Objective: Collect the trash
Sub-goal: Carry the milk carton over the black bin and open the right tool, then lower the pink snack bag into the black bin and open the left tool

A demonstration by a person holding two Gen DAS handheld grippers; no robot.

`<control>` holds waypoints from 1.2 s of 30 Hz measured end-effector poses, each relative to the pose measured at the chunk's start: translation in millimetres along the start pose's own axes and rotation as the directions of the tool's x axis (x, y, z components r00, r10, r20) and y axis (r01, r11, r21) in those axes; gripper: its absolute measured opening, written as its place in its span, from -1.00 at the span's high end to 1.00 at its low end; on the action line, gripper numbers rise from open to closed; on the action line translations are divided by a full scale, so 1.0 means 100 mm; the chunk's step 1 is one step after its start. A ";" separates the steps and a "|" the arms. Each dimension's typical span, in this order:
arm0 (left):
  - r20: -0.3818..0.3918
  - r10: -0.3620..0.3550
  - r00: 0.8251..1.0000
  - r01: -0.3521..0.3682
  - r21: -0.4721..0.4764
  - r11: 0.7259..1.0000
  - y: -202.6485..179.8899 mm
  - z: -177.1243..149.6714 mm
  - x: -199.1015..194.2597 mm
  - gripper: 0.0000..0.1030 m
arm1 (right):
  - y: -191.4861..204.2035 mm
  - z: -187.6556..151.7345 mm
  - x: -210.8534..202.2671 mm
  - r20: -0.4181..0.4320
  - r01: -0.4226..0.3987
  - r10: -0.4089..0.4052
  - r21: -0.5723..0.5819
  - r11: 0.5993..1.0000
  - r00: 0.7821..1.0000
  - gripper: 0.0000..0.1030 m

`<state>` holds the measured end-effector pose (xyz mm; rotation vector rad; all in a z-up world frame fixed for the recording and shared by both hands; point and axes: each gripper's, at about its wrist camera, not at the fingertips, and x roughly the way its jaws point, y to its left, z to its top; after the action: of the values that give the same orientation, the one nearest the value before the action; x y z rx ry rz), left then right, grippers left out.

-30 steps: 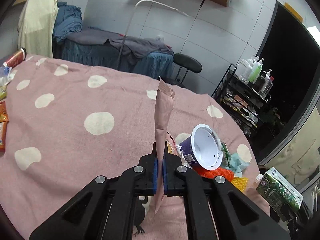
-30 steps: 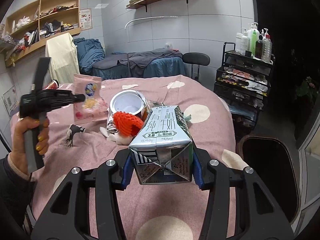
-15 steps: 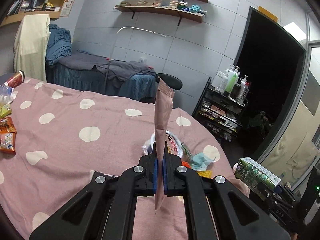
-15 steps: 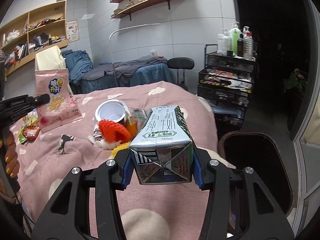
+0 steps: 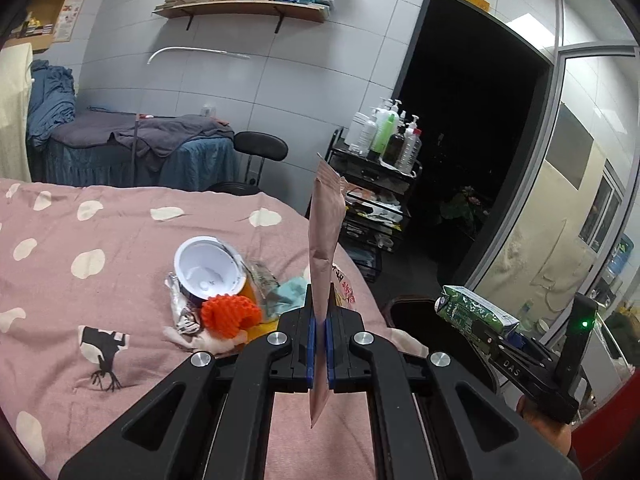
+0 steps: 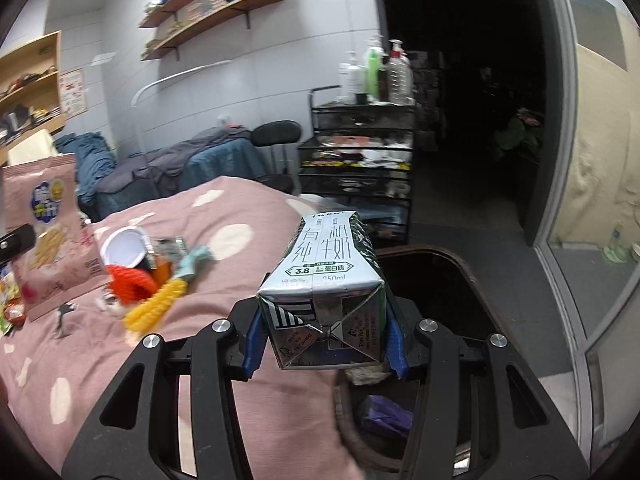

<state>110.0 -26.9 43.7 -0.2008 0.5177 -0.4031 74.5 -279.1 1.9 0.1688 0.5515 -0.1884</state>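
Pink spotted bed (image 5: 120, 240) carries white cup (image 5: 208, 268), orange netting (image 5: 230, 314)

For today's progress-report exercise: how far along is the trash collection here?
Done: some trash already lies in the bin. In hand: the right gripper clamps a milk carton over the bin; the left gripper pinches a pink snack bag. Left: the yogurt cup and wrappers on the bedspread.

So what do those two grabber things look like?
Both are black with angled, cut-out frames and round silver bolts. The left gripper has thin blue pads on its two fingers. The right gripper has blue pads too. Seen from the left camera, its black handle carries white letters and a small green light.
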 end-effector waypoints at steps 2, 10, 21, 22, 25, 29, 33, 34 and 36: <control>-0.008 -0.015 1.000 0.015 0.010 1.000 -0.08 -0.03 0.03 0.91 | -0.14 -0.03 0.10 -0.032 0.030 -0.029 0.027 0.999 0.999 0.06; -0.056 -0.069 0.996 0.072 0.051 0.996 -0.32 -0.09 0.23 0.91 | -0.64 -0.19 0.56 -0.158 0.124 -0.106 0.103 0.987 0.982 0.06; -0.123 -0.104 0.987 0.116 0.096 0.989 -0.59 -0.19 0.48 0.91 | -0.83 -0.32 1.04 -0.271 0.147 -0.110 0.117 0.982 0.956 0.05; -0.127 -0.107 0.986 0.120 0.098 0.988 -0.60 -0.19 0.48 0.91 | -0.83 -0.34 1.06 -0.276 0.149 -0.112 0.117 0.982 0.955 0.05; -0.141 -0.117 0.983 0.132 0.104 0.986 -0.64 -0.20 0.52 0.91 | -0.85 -0.38 1.09 -0.282 0.150 -0.109 0.130 0.980 0.953 0.02; -0.165 -0.135 0.977 0.153 0.101 0.983 -0.69 -0.21 0.59 0.91 | -0.88 -0.40 1.06 -0.266 0.159 -0.117 0.145 0.976 0.957 -0.45; -0.176 -0.150 0.973 0.170 0.103 0.980 -0.77 -0.20 0.64 0.91 | -0.90 -0.40 0.96 -0.250 0.165 -0.123 0.155 0.974 0.960 -0.45; -0.178 -0.155 0.972 0.176 0.105 0.979 -0.78 -0.19 0.65 0.91 | -0.91 -0.40 0.93 -0.245 0.166 -0.124 0.161 0.973 0.962 -0.45; -0.183 -0.161 0.970 0.184 0.115 0.976 -0.83 -0.18 0.68 0.91 | -0.93 -0.40 0.86 -0.236 0.168 -0.125 0.171 0.971 0.964 -0.45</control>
<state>127.8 -132.1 22.0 -0.0837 0.6441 -0.6271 106.0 -372.2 -87.7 0.3381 0.7715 -0.3707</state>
